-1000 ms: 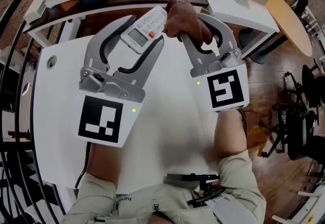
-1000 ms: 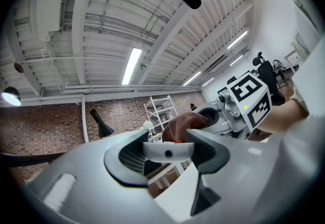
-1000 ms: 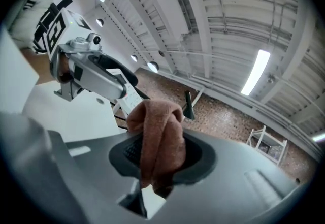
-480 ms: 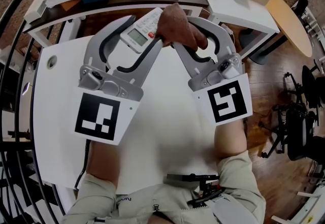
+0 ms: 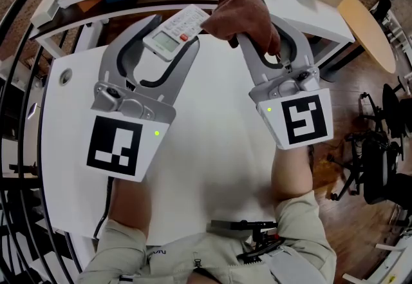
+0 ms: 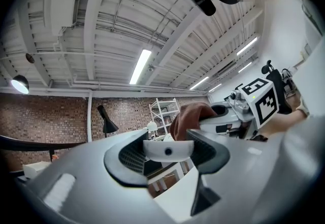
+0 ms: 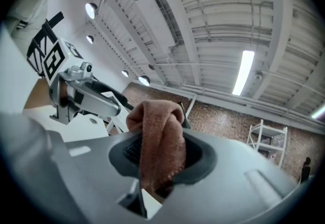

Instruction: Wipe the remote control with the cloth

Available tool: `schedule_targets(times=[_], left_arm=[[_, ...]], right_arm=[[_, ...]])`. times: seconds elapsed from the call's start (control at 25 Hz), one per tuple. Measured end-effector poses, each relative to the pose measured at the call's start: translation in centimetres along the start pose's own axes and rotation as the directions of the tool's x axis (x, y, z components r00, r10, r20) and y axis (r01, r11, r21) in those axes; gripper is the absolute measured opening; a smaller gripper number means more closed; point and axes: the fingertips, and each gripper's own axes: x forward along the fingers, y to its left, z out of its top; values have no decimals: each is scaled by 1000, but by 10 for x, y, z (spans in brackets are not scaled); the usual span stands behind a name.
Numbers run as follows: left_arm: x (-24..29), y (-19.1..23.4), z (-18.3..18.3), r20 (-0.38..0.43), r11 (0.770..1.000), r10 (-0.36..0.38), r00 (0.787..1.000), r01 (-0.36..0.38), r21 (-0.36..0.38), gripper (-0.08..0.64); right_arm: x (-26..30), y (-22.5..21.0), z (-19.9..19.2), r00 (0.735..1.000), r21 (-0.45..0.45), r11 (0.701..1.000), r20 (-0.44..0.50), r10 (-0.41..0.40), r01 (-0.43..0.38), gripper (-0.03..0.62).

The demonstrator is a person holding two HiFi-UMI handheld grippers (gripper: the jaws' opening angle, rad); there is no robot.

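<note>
Left gripper [image 5: 174, 30]: in the upper centre-left of the head view, its jaws are partly open and closed on the remote control, one pad on each long side.
Remote control [image 5: 168, 37]: white with a pale screen and a red button. It lies across the left jaws, held above the white table [image 5: 212, 154], with its button end tilted to the upper right.
Remote in the left gripper view: only its white end [image 6: 167, 151], with a small dark dot, shows, wedged between the two ribbed pads [image 6: 133, 157].
Right gripper [image 5: 261, 35]: in the upper centre-right of the head view, its jaws are nearly together and pinching the cloth.
Cloth [image 5: 244, 13]: a brown bunch over the right jaw tips that hides them. Its left edge meets the upper-right end of the remote, but whether it presses on the remote cannot be told.
Cloth in the right gripper view: a folded roll [image 7: 160, 139] stands upright in the gap between the pads, its top above the jaw tips.
Cloth in the left gripper view: the brown bunch [image 6: 189, 118] sits just above and right of the remote's end.
Grippers' relation: side by side, with their tips converging towards the top centre of the head view.
</note>
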Motion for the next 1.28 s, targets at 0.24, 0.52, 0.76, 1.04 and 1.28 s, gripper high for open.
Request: schedule_targets(times=[0.24,0.52,0.76,1.04,1.28], left_arm=[[-5,8,4,20,999,52,998,-52,-16,242],[-12,28,6,42,992,124,991,-124,-14,242],[-18,46,0,47,987,163,985,-163,-6,242],[-14,56,-22,-5,980,198,980,-198,-9,242],[-4,66,-59,-119,977,206,971,-211,-30,242]], right_arm=[[-7,-21,-4,997,57,995,13,-77,76,106],[-10,-33,-12,993,77,990,-1,-122,121,106],[-8,-42,-24,989,107,983,-28,-146,148,106],[-5,-49,-58,982,153,974,-120,-149,166,106],[2,-51,-88,970,167,973,-212,-121,158,106]])
